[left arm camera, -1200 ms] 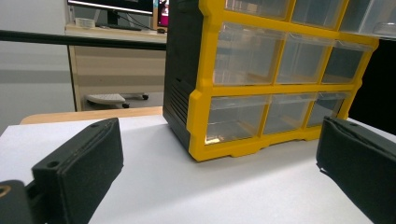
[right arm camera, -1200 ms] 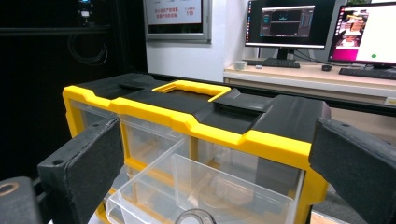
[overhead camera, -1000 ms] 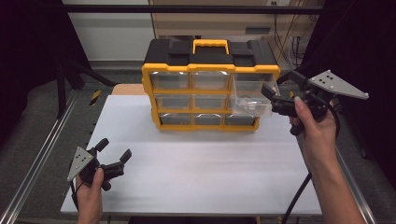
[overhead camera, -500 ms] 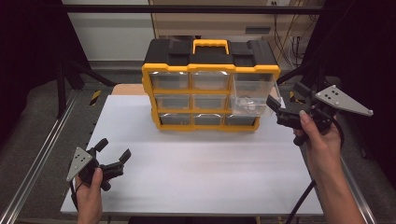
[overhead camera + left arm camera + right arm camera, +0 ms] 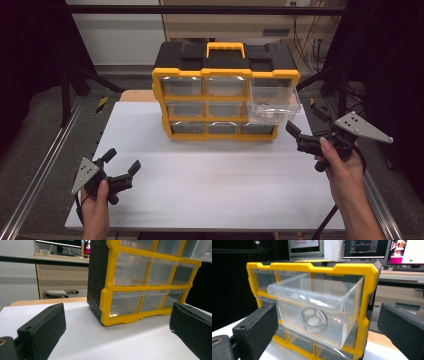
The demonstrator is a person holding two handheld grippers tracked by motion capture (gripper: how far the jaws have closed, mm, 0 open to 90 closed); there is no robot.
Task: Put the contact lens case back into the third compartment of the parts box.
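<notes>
A yellow and black drawer organizer (image 5: 225,65) stands at the back middle of the white table (image 5: 225,190). Its top right clear drawer (image 5: 274,105) is pulled out, with a small clear round piece (image 5: 265,111) inside. My right gripper (image 5: 306,126) hovers open just in front and to the right of that drawer, holding nothing. In the right gripper view the drawer (image 5: 294,293) and round piece (image 5: 314,320) sit between and beyond the gripper (image 5: 328,325). My left gripper (image 5: 122,159) rests open low at the table's front left. The left gripper view (image 5: 116,327) faces the organizer's lower left corner (image 5: 107,290).
The other drawers (image 5: 220,109) are pushed in. A metal rail (image 5: 45,165) runs along the table's left side and a dark frame post (image 5: 345,75) stands at the back right. Monitors (image 5: 364,250) sit on a desk behind the organizer.
My right gripper has drawn back from the pulled-out drawer, down and toward the person. The drawer stays out. The left gripper has barely moved.
</notes>
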